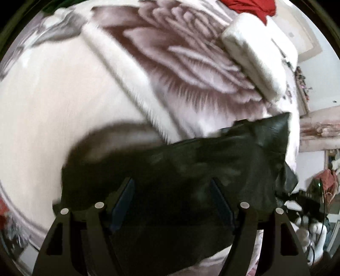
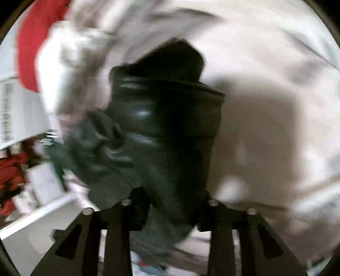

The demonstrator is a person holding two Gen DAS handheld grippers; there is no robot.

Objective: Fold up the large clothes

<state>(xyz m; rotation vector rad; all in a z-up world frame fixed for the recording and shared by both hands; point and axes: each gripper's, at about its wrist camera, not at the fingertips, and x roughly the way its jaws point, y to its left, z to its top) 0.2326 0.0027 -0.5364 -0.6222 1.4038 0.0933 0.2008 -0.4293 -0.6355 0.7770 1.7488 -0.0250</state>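
Black leather garment (image 2: 170, 131) fills the down-tilted right gripper's (image 2: 172, 203) jaws.

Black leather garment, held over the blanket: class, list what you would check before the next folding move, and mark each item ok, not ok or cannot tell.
1. Black leather garment sits between the right gripper fingers: ok.
2. Left gripper actually pinches the garment: cannot tell; the fingers stand wide over it.
3. Garment lies flat: not ok, it is bunched.
4. Blanket offers bare room beside the garment: ok.
5. White folded item and red cloth lie apart from the garment: ok.
6. Right view is sharp: not ok.
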